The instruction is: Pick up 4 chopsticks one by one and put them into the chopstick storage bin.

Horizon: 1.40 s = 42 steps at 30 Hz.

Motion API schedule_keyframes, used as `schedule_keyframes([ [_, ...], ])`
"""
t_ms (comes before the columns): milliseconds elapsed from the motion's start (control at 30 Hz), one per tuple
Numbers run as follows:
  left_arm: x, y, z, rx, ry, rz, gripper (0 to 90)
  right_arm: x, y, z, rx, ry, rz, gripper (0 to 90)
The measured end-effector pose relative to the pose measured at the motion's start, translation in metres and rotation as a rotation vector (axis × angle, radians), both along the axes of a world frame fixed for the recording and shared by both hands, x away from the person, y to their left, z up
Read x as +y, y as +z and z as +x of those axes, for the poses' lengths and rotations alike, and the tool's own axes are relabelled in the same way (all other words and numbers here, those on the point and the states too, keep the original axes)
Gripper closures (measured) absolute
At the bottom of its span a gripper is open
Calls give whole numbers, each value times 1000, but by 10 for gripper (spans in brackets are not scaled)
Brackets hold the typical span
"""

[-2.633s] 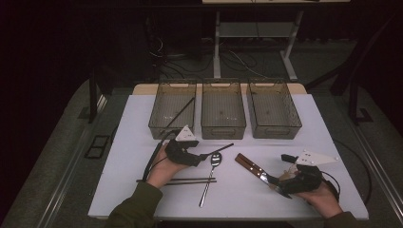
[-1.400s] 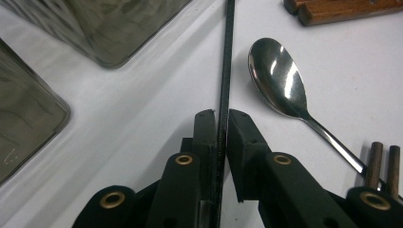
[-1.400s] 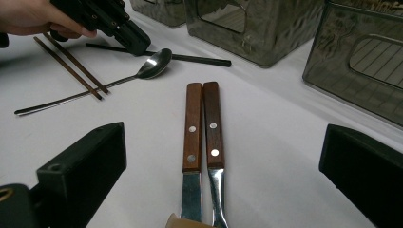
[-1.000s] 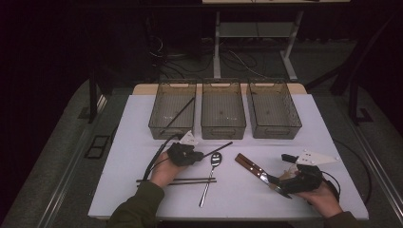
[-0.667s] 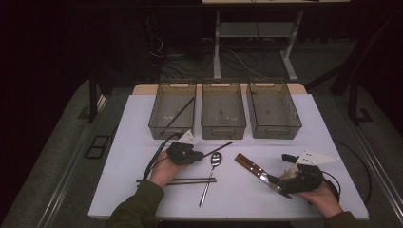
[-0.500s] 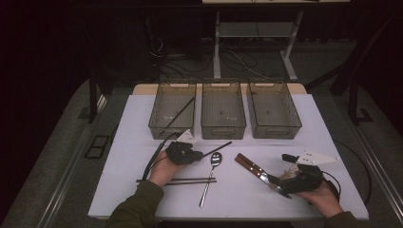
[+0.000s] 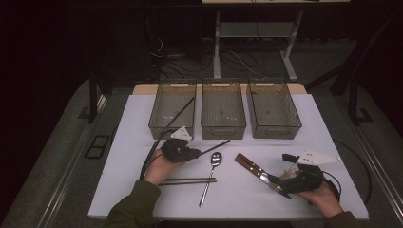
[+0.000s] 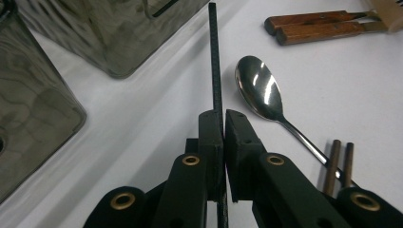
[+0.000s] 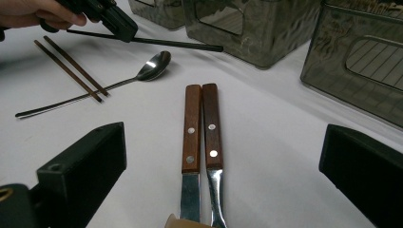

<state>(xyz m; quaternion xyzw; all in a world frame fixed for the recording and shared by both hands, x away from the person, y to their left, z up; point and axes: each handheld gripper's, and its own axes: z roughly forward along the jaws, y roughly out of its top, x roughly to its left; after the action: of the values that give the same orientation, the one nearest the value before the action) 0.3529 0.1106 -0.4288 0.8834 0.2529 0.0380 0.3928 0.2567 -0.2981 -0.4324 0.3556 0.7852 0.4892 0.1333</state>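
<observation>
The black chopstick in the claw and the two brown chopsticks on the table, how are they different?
The black chopstick is pinched in the shut left claw; the brown chopsticks lie free on the white table. The black chopstick is single, while the brown chopsticks lie side by side as a pair. The black one points toward the bins; the brown ones lie across the table. All are thin, straight sticks.
</observation>
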Motion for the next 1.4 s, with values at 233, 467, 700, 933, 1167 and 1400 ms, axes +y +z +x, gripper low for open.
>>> schedule_keyframes([
  [233, 2, 6, -2, 5, -21, 1, 856, 0, 0, 0, 1, 0, 0, 18],
  [467, 0, 15, -6, 5, -40, -8, 856, 0, 0, 0, 1, -1, 1, 18],
  [700, 0, 27, -11, -6, -54, -25, 856, 0, 0, 0, 2, -1, 0, 18],
  [933, 2, 36, -14, -6, -47, -37, 856, 0, 0, 0, 2, -2, 1, 18],
  [1167, 10, 42, -13, -10, -28, -56, 856, 0, 0, 0, 1, -1, 1, 18],
  [1400, 22, 50, -11, -17, 1, -73, 856, -1, 0, 0, -1, -7, 5, 18],
])
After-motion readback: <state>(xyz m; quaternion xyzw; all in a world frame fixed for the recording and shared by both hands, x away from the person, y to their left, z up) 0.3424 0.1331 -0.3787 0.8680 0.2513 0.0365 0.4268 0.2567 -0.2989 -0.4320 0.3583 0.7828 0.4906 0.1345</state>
